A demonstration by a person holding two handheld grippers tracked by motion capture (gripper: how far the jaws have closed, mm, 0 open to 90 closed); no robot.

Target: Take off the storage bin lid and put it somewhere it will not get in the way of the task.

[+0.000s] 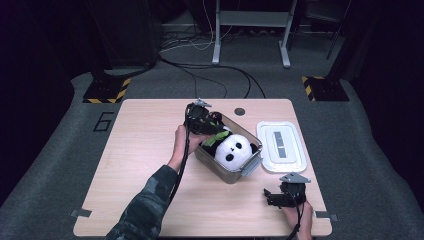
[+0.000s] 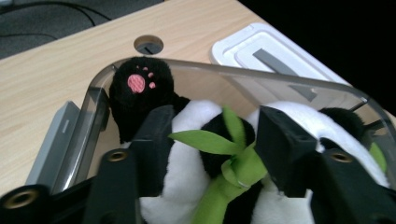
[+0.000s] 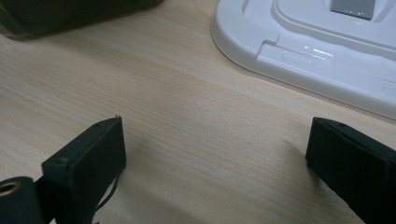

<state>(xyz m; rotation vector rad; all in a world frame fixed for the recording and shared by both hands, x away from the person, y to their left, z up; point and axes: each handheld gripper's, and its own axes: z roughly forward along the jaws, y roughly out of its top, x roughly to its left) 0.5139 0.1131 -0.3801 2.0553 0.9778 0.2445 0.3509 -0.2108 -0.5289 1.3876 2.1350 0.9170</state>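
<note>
- A dark figure "6" (image 1: 103, 121) is marked on the grey floor just beside the table's left far corner.
- The white lid (image 1: 281, 146), the clear box (image 1: 227, 172) and the panda plush (image 1: 233, 148) carry no writing that can be read.

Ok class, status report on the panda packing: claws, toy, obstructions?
Left claw around panda in box. Right claw open, idle. Lid off.

one panda plush (image 1: 232, 148); one clear bin (image 1: 235, 175); one white lid (image 1: 281, 145); two tools

L gripper (image 1: 212, 131) on boxed panda (image 1: 231, 148)
</note>
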